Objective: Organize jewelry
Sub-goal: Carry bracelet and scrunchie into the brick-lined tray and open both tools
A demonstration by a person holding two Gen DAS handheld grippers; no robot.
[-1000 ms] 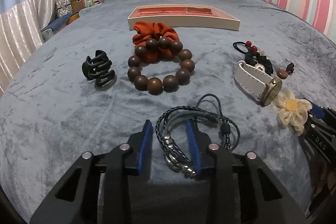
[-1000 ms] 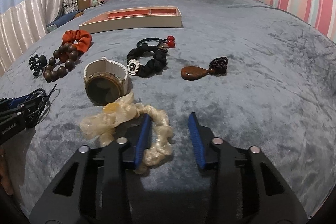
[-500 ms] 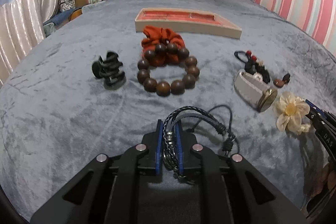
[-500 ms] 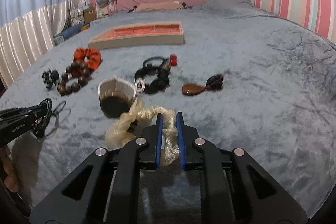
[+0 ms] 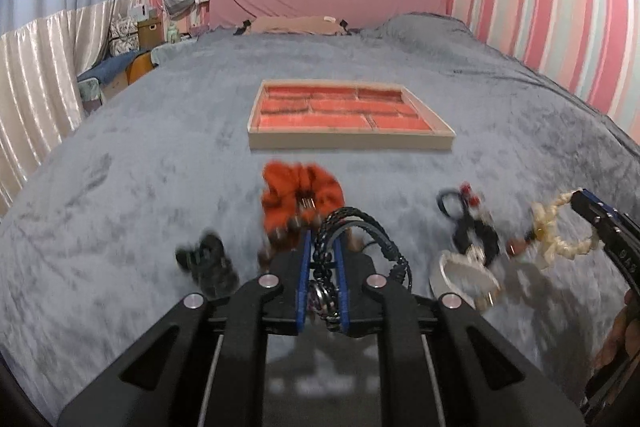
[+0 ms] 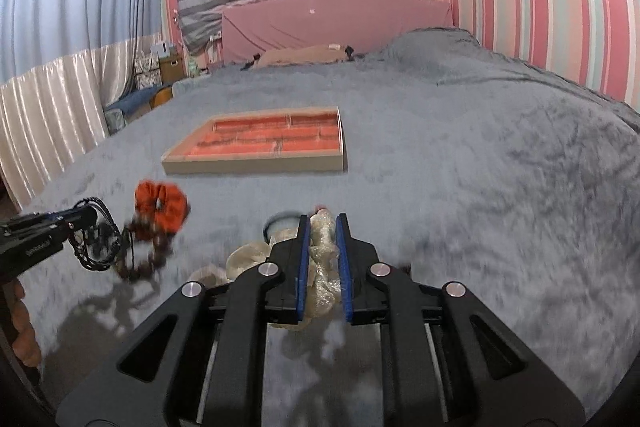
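The left gripper (image 5: 322, 267) has its jaws clenched on a dark braided cord bracelet (image 5: 352, 227), whose loops rise above the blue pads and spill off to the right of the jaws, with metal beads caught low between them. From the right wrist view the same bracelet (image 6: 98, 239) hangs off the gripper's tip, clear of the grey bed cover (image 6: 480, 187).

The right gripper (image 6: 322, 243) has its jaws clenched on a cream fabric scrunchie (image 6: 322, 255), which bunches between the pads and droops to the left and below them. In the left wrist view that scrunchie (image 5: 560, 231) dangles from the tip of the right gripper at the far right edge.

Straight ahead of both pairs of jaws, well apart from them, lies the jewelry tray (image 5: 348, 143) with a pale rim and orange-red lined compartments; it looks unfilled.

Just beyond the left jaws sits an orange scrunchie (image 5: 300, 195), with brown wooden beads (image 5: 280, 239) blurred at its near edge. To the left of the jaws lies a black claw clip (image 5: 206, 265). To their right lie a white-strapped watch (image 5: 464, 277), a black hair tie with a silver ornament (image 5: 474, 239) and a thin hair elastic with red beads (image 5: 460, 195). These are smeared by motion blur.
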